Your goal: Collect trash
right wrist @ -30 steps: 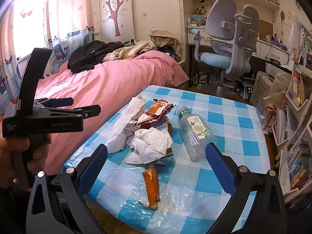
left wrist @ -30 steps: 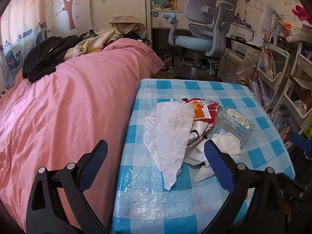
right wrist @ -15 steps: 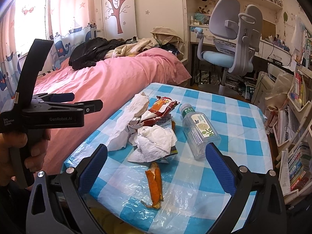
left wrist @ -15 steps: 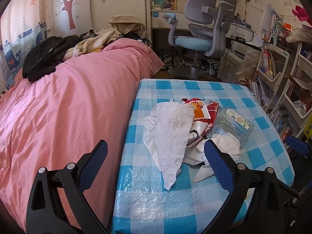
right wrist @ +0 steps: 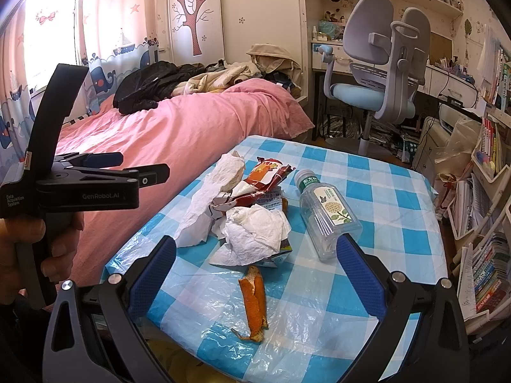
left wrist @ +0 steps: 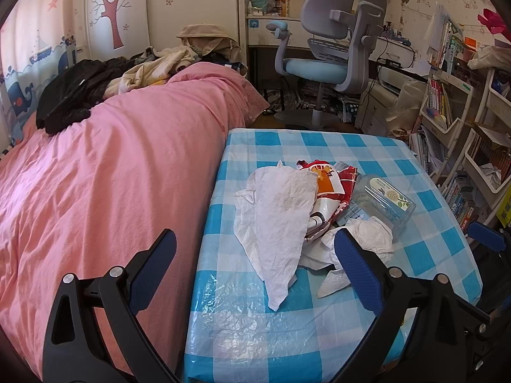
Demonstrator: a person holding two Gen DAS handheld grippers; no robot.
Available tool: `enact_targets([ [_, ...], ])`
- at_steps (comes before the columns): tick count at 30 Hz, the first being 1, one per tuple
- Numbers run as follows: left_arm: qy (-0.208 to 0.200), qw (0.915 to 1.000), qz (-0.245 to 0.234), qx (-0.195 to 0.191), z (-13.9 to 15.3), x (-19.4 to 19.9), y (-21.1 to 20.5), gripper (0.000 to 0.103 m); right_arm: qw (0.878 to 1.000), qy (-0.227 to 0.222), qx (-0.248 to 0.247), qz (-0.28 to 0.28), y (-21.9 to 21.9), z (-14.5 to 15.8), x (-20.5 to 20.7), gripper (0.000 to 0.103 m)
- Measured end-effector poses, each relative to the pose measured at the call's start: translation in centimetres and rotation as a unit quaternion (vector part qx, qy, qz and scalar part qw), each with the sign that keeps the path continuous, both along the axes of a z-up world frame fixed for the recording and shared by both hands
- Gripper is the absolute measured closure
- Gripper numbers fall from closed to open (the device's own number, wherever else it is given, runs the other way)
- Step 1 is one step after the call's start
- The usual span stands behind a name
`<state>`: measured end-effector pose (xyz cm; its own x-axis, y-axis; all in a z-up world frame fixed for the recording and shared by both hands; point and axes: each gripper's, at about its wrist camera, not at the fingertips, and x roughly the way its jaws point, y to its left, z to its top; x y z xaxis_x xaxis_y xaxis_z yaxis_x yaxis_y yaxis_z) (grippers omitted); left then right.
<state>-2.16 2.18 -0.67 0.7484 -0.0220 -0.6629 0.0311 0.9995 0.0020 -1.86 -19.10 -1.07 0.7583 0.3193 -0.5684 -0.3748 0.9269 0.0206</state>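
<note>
Fingers spread wide on both tools: we find the left gripper (left wrist: 254, 260) and right gripper (right wrist: 255, 263) empty, held above the near edge of the checked table (right wrist: 392, 191). The trash lies ahead of both, mid-table: crumpled tissues (right wrist: 255, 233), a long paper towel (left wrist: 278, 217), a snack wrapper (right wrist: 265, 175) and a plastic bottle (right wrist: 329, 217). An orange peel (right wrist: 254, 300) lies nearest the right gripper, directly between its fingers, its long axis running away from us. We see no bin or bag for the trash in either view.
</note>
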Motion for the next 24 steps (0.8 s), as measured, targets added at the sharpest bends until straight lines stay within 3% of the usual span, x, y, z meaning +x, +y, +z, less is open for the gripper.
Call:
enact_targets([
  [24, 0.001, 1.0, 0.0, 0.0, 0.05, 0.02, -0.09, 0.008, 1.0, 0.015, -0.008, 0.002, 0.02, -0.15, 0.07, 0.006],
])
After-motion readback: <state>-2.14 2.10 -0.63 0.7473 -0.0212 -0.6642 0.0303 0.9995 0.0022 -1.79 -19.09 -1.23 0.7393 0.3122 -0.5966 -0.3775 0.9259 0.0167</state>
